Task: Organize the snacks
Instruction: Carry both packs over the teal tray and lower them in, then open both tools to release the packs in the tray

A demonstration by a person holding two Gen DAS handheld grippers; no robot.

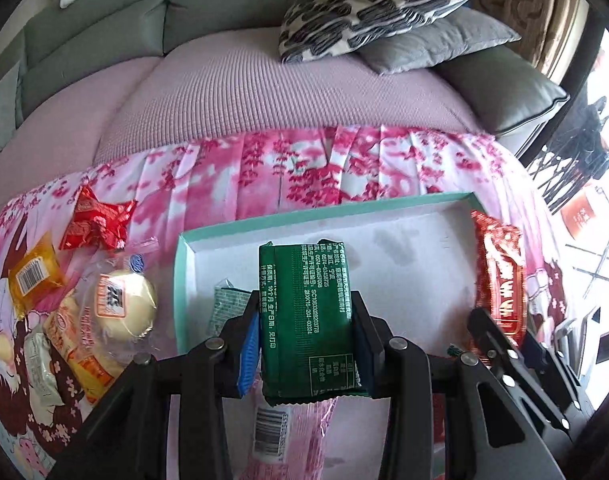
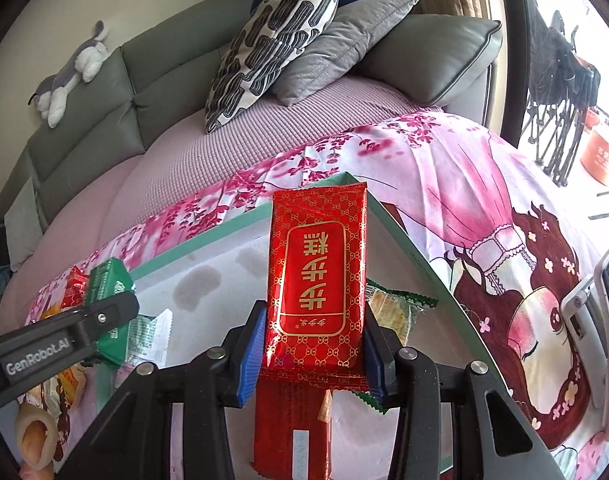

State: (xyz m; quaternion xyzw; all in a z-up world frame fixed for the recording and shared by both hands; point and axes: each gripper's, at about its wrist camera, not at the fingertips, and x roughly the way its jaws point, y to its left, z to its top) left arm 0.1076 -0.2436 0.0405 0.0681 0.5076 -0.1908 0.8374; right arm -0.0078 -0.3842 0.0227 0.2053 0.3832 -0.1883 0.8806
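L gripper (image 1: 306, 344) clamped on green pack (image 1: 306, 312), R gripper (image 2: 313, 350) clamped on red pack (image 2: 316, 276). Both held over tray (image 1: 324, 210). Step: loading tray. Next, likely: lower, release flat beside small green pkt (image 1: 226, 304).

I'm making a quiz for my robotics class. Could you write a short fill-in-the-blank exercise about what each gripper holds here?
1. The left gripper is shut on a ____ snack packet.
2. The right gripper is shut on a ____ packet with gold lettering.
3. Both packets hang over a shallow box whose rim is ____.
4. The loose snacks lie on the left gripper's ____ side.

Missing words: green; red; teal; left
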